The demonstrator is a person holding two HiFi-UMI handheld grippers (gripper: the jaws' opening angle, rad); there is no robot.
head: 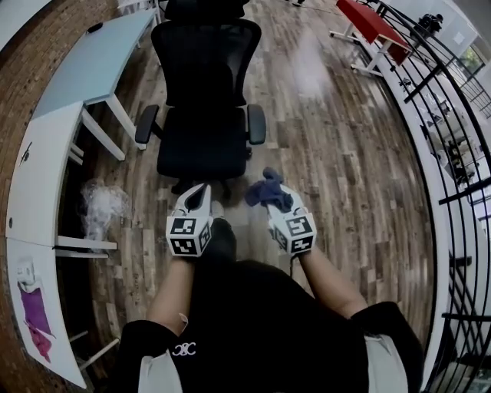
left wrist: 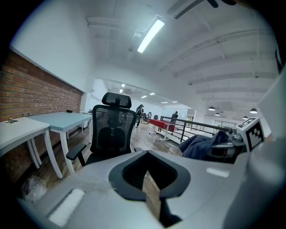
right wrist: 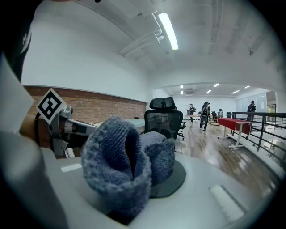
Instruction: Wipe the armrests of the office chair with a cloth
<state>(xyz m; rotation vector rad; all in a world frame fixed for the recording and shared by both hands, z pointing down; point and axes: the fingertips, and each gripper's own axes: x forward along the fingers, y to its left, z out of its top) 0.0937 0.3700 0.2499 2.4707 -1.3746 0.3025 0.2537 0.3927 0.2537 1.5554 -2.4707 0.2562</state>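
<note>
A black mesh office chair point(head: 205, 84) stands in front of me on the wood floor, its left armrest point(head: 146, 123) and right armrest point(head: 256, 123) both bare. My right gripper point(head: 270, 196) is shut on a bunched blue knit cloth point(head: 263, 189), which fills the right gripper view point(right wrist: 123, 163). My left gripper point(head: 199, 198) is shut on nothing, level with the right one. Both hang just short of the seat's front edge, apart from the chair. The left gripper view shows the chair point(left wrist: 110, 133) ahead and the cloth point(left wrist: 201, 144) at right.
A white desk point(head: 42, 165) and a pale blue desk point(head: 96, 65) line the brick wall on the left. A clear plastic bag point(head: 103, 203) lies on the floor beside them. A black railing point(head: 453, 153) runs along the right, with a red table point(head: 372, 21) beyond. People point(right wrist: 205, 114) walk far off.
</note>
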